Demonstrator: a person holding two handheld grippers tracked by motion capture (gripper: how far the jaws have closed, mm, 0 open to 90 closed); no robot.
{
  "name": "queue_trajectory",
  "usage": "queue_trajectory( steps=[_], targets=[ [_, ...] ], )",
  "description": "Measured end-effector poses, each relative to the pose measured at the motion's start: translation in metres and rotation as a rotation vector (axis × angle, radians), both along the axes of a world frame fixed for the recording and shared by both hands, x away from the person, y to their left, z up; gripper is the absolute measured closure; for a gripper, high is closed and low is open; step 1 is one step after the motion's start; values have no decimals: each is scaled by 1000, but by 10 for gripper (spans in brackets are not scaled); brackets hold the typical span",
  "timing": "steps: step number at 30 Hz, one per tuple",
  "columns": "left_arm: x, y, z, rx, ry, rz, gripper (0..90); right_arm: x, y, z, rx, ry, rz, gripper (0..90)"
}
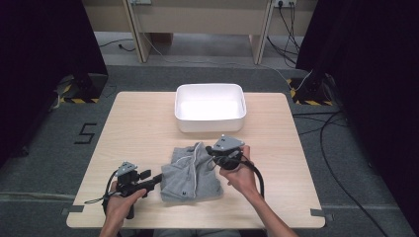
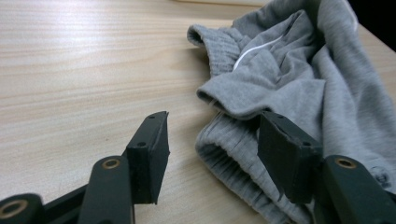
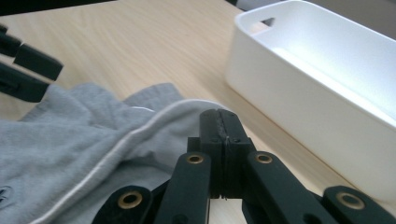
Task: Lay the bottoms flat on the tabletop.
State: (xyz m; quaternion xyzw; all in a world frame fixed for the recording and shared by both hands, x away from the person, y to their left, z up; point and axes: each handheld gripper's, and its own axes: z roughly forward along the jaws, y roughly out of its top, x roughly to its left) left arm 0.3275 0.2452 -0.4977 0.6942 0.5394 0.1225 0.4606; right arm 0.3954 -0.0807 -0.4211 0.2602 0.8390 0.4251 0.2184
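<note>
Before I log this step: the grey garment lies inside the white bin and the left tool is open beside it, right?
Not quite. The grey garment lies on the table, in front of the white bin, as the high view shows. The left tool is open beside it.

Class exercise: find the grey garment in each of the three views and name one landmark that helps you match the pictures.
High view: the grey garment lies folded at the table's near middle, between the two grippers.
Left gripper view: it fills the right half, its ribbed hem between the open jaws.
Right gripper view: lower left, behind the closed jaws.
Shared landmark: its white cord.
</note>
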Motion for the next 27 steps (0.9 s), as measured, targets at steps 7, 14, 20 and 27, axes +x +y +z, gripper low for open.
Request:
queue_trajectory(
  steps=[7, 14, 20, 27],
  targets=[
    [0, -9, -6, 4, 39, -35, 460, -12, -4, -7, 28, 103, 20, 683],
    [-2, -14, -7, 2, 62, -71, 538, -31, 24, -28, 35, 198, 98, 510],
    [-1, -16, -13, 0, 74, -66, 543, -39, 50, -53, -27, 276, 102, 429],
    [1, -15, -18, 3, 75, -57, 569, -35, 43, -53, -40, 240, 179, 836]
  ],
)
